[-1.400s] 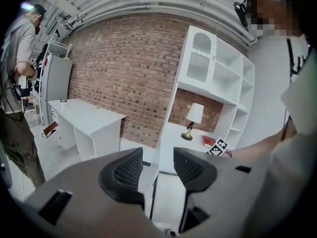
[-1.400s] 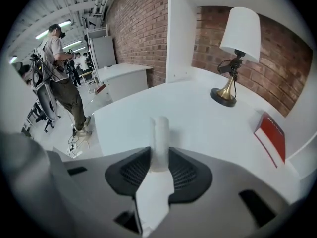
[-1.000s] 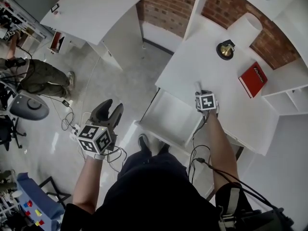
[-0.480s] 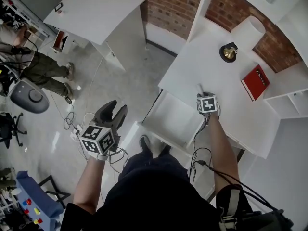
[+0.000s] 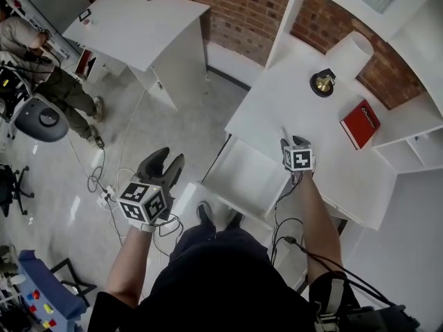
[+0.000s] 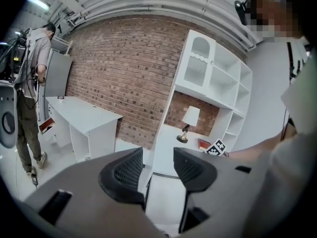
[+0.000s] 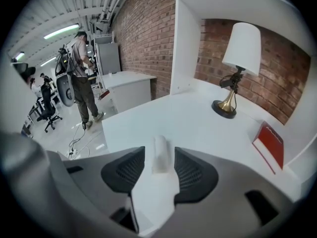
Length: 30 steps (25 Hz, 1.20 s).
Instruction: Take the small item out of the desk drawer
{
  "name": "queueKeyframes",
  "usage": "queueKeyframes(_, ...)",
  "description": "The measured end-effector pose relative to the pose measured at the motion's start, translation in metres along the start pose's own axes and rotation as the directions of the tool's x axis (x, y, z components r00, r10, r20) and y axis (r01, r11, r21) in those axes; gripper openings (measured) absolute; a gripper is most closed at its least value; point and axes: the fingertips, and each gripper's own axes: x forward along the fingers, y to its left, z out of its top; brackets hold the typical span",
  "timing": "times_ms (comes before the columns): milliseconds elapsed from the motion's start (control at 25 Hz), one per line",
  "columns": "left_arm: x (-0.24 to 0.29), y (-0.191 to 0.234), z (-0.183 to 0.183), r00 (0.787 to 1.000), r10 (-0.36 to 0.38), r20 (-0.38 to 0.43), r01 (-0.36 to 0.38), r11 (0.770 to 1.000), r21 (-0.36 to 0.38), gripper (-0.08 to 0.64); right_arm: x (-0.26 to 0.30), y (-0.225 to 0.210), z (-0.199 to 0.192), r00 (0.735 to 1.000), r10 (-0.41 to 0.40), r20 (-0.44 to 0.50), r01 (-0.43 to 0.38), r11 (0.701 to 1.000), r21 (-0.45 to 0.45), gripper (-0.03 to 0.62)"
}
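Note:
A small white stick-like item point(image 5: 284, 131) point(image 7: 160, 152) lies on the white desk top point(image 5: 277, 88), just past the open drawer point(image 5: 243, 173). My right gripper point(image 5: 288, 142) point(image 7: 159, 168) sits low over the desk with the item between its jaws. The jaws are opening, and a slim gap shows on each side of the item's tip. My left gripper point(image 5: 162, 164) point(image 6: 158, 168) hangs open and empty over the floor, left of the drawer. The inside of the drawer shows only bare white.
A brass lamp point(image 5: 323, 83) with a white shade and a red book point(image 5: 360, 123) stand further back on the desk. Shelves rise at the right. A second white desk point(image 5: 138, 23), a person point(image 5: 41, 68), a chair point(image 5: 41, 120) and floor cables point(image 5: 97, 178) lie left.
Both grippers stay almost where they were, the right one over the item on the desk. The person at the far left has moved toward the back.

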Motion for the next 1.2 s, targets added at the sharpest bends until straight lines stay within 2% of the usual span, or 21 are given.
queueKeyframes(360,-0.002,-0.01,0.01,0.999,-0.042,0.033,0.042,0.999,0.011,0.192,-0.07,-0.023,0.025,0.98,-0.078,0.185,0.05,0.987,0.15,0.16)
queueKeyframes(520,-0.001,-0.01,0.027,0.996,-0.056,0.07,0.055,0.998,0.019,0.192,-0.107,-0.025,0.043,0.954,-0.103,0.282,0.044,0.977,0.209,0.146)
queueKeyframes(680,-0.002,-0.012,0.051,0.99,-0.061,0.126,0.057,0.998,0.037,0.192,-0.152,-0.022,0.067,0.916,-0.142,0.375,0.043,0.964,0.261,0.123)
queueKeyframes(800,-0.005,-0.023,0.078,0.981,-0.077,0.175,0.063,0.994,0.085,0.192,-0.189,-0.016,0.091,0.873,-0.167,0.459,0.032,0.957,0.288,0.104)
queueKeyframes(920,-0.01,-0.037,0.111,0.966,-0.093,0.242,0.058,0.988,0.146,0.192,-0.227,-0.007,0.122,0.818,-0.189,0.543,0.041,0.961,0.272,0.1)
queueKeyframes(1040,-0.022,-0.045,0.145,0.944,-0.09,0.318,0.028,0.981,0.194,0.189,-0.27,0.008,0.154,0.748,-0.214,0.628,0.093,0.971,0.22,0.071)
queueKeyframes(1200,-0.043,-0.052,0.186,0.901,-0.096,0.423,-0.01,0.97,0.242,0.167,-0.33,0.03,0.189,0.644,-0.217,0.734,0.131,0.976,0.174,0.037)
